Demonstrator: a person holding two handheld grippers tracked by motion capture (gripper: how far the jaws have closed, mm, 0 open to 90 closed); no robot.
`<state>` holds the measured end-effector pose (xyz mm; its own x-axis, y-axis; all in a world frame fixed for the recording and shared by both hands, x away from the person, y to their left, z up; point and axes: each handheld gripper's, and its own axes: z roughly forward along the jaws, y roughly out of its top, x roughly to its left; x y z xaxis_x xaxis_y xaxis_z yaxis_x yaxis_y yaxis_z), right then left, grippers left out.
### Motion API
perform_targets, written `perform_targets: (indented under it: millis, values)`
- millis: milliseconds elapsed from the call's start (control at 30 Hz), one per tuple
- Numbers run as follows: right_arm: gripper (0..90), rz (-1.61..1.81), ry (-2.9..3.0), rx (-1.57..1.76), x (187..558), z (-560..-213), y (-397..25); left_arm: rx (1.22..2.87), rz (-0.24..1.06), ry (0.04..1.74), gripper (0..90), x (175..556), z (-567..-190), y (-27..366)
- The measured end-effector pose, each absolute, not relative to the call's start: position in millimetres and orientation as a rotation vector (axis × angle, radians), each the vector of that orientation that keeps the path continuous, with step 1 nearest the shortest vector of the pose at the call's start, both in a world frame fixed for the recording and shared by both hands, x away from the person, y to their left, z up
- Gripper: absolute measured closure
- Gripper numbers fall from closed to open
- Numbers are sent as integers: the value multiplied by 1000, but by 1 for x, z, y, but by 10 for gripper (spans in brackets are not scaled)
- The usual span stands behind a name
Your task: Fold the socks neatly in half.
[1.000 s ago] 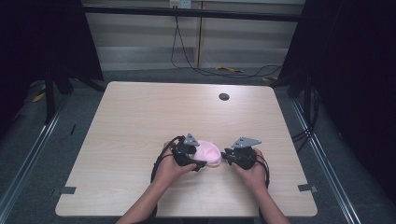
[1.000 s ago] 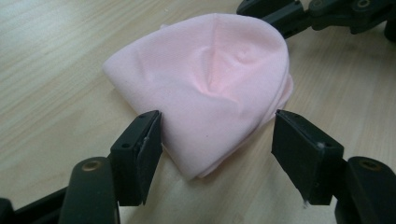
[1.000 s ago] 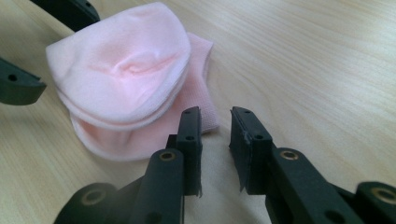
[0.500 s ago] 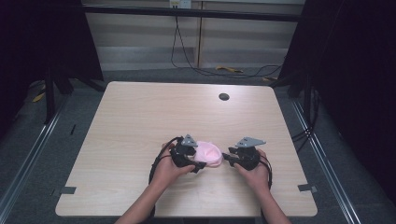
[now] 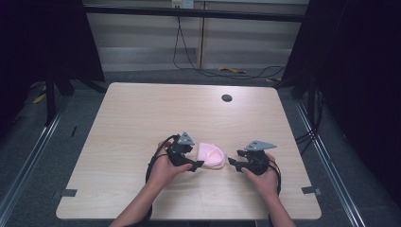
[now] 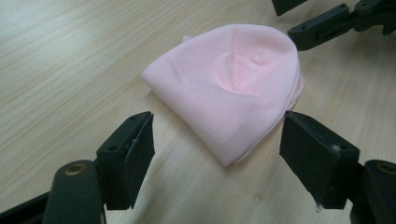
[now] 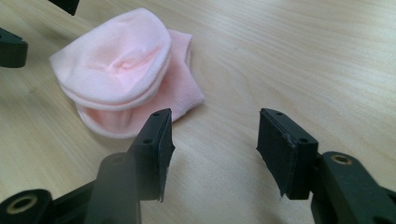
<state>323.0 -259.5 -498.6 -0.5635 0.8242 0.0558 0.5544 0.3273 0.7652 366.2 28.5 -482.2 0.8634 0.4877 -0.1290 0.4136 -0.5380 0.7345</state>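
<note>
Left gripper (image 6: 217,154) and right gripper (image 7: 212,144), mine, both spread, flanking folded pink sock (image 5: 211,155) on surface (image 5: 142,118): soft, light, limp; best pinched at layered edge.

**Right gripper view: jaws apart, sock ahead-left**

Your right gripper (image 7: 212,154) has its jaws spread wide with bare table (image 7: 303,56) between them. The folded pink sock (image 7: 123,70) lies flat just beyond the left jaw, not touching it. Parts of your left gripper (image 7: 11,46) show at the upper left edge.
</note>
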Motion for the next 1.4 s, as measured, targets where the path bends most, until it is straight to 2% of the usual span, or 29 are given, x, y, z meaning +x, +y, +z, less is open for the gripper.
perform_targets:
  millis: [467, 1400]
  values:
    - [330, 1124, 2272, 1231, 318, -492, -262, 2196, 139, 665, 235, 368, -478, 52]
    - [238, 1102, 2290, 1256, 310, -494, -269, 2180, 161, 708, 220, 367, -486, 90]
